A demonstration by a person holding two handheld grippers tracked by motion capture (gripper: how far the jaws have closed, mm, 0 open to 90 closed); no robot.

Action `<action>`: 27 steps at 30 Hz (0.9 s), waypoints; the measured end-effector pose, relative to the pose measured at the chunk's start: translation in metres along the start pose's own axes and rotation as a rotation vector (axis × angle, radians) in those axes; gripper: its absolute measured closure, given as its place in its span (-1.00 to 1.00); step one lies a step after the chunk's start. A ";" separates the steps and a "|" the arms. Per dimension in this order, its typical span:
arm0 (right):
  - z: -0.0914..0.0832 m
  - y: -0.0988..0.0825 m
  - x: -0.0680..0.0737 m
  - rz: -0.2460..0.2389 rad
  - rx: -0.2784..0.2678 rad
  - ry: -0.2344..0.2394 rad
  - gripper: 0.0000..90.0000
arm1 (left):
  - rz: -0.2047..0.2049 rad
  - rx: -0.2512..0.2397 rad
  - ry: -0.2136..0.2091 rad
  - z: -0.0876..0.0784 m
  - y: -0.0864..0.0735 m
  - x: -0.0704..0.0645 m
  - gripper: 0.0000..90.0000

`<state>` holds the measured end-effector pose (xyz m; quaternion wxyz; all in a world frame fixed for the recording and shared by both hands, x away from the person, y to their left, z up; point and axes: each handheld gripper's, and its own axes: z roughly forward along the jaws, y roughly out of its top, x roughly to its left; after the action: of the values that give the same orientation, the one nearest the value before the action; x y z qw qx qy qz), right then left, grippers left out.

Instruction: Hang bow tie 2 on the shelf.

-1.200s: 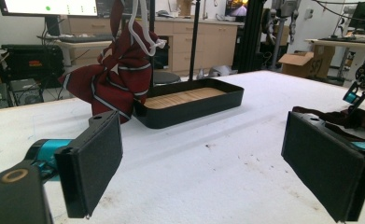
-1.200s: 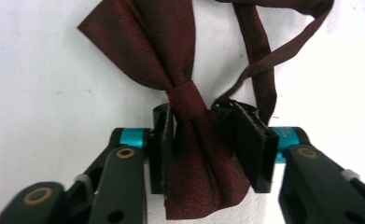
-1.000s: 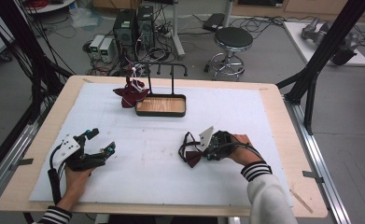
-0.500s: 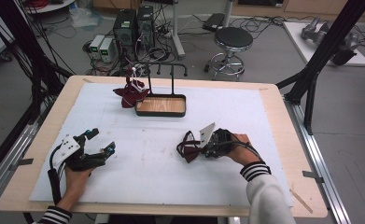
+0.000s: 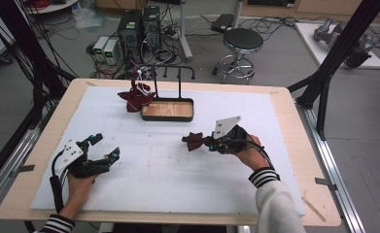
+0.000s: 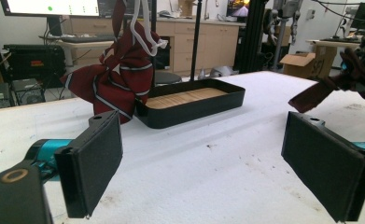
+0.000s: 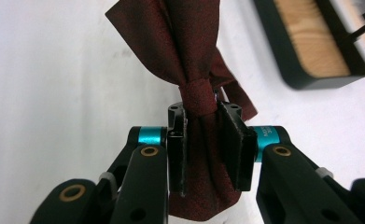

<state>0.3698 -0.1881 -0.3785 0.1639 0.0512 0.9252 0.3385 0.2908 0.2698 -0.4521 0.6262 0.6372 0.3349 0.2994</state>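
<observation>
A dark red bow tie (image 7: pixel 196 70) is pinched between the pads of the right gripper (image 7: pixel 203 140), which is clamped on the cloth just below the tie's centre knot; one wing fans out beyond the jaws and the other bunches up below them. In the high view the bow tie (image 5: pixel 196 141) sticks out to the left of the right gripper (image 5: pixel 212 142), right of the table's middle and in front of the tray. The left gripper view shows it lifted off the white mat, with one wing hanging down toward the surface. The person's right hand (image 5: pixel 248 153) wraps the gripper's body, with a striped cuff behind it.

Farther back stands a black tray (image 5: pixel 167 109) with a wooden floor, and a thin black rack (image 5: pixel 178 77) rises from it. A second bow tie (image 5: pixel 135 97), dark red with pale stripes, hangs at the tray's left end with a white cord looped above it; from the left gripper view it touches the tray's near corner.

The left gripper (image 5: pixel 105 145) rests near the table's front left on the white mat (image 5: pixel 153 179), its jaws spread wide with nothing between them. The left hand (image 5: pixel 78 187) holds it from behind. The mat covers most of the wooden table (image 5: pixel 285 97)
</observation>
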 end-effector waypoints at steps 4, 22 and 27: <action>-0.002 0.001 -0.003 0.049 -0.076 -0.016 0.63 | -0.001 0.001 -0.001 0.000 0.000 0.000 -0.71; -0.005 0.007 -0.012 0.205 -0.273 -0.058 0.63 | 0.006 -0.002 0.000 0.000 0.000 -0.001 -0.71; -0.005 0.008 -0.013 0.235 -0.313 -0.062 0.63 | 0.006 -0.002 0.000 0.000 0.000 -0.001 -0.71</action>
<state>0.3804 -0.1881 -0.3660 0.1578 0.1429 0.8433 0.4934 0.2905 0.2693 -0.4523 0.6259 0.6376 0.3327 0.3016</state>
